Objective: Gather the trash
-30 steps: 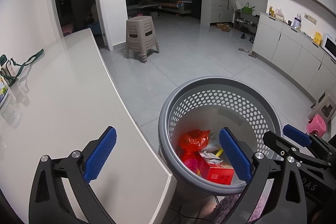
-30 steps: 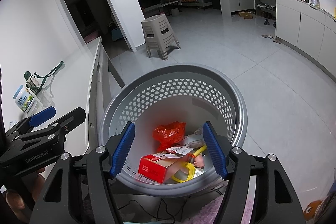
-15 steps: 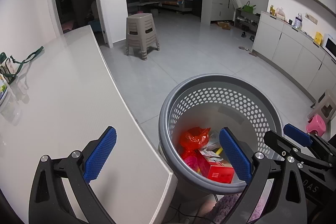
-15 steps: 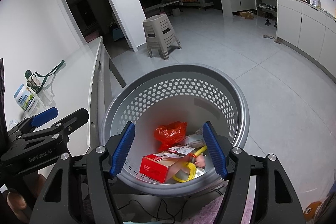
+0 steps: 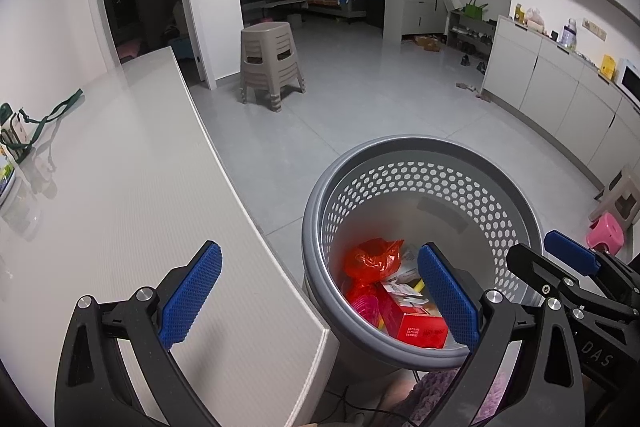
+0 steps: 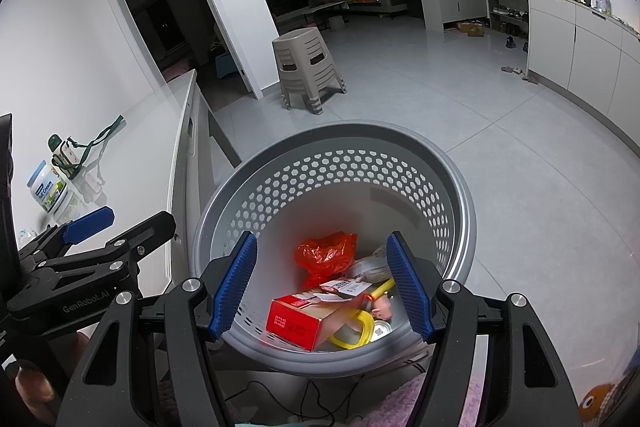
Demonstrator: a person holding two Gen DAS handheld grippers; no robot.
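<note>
Grey basket [image 6: 460, 195] just beside the counter edge [image 5: 224, 171] (open floor beyond); both grippers' fingers [image 6: 236, 283] apart, empty.

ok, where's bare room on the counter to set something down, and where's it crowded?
Free: the white counter is bare from its near rounded corner by the grey basket to its far end at the doorway. Crowded: only the wall side, where the tub and the bottle with a green strap stand. The basket's bottom is filled with trash: red box, orange bag.

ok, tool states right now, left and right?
Left tool: open, holding nothing, over the table edge beside the basket.
Right tool: open, holding nothing, above the basket.
</note>
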